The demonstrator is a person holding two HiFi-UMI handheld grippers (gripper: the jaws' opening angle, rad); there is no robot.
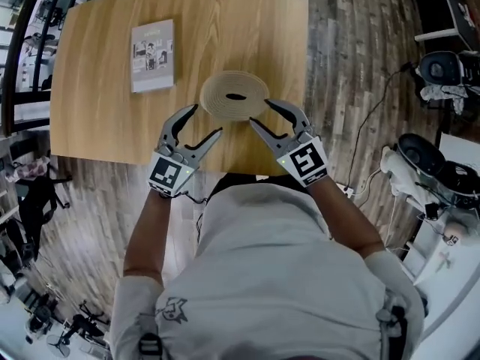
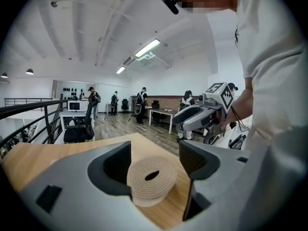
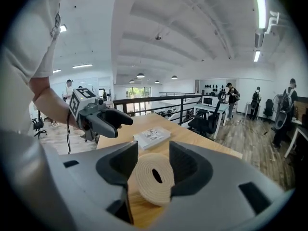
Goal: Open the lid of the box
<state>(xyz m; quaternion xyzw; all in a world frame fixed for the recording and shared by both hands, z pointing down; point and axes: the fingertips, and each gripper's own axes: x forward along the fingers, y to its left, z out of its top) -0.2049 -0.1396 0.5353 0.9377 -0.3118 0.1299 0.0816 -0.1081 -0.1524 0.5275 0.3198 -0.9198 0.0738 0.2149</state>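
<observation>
A round, flat beige box [image 1: 235, 96] with a ridged lid and a dark oval hole in its top sits near the front edge of the wooden table [image 1: 97, 118]. My left gripper [image 1: 208, 120] stands open just left of the box and in front of it, not touching it. On the box's right side my right gripper [image 1: 259, 112] is open too, its jaws close to the rim. In the left gripper view the box [image 2: 151, 179] shows ahead between the wide jaws, with the right gripper [image 2: 199, 117] beyond. The right gripper view frames the box [image 3: 154, 179] the same way.
A thin booklet [image 1: 152, 55] lies flat on the table, left of the box and farther back; it also shows beyond the box as a booklet [image 3: 151, 136]. The table's front edge runs just under both grippers. A railing, desks, chairs and several people are in the background.
</observation>
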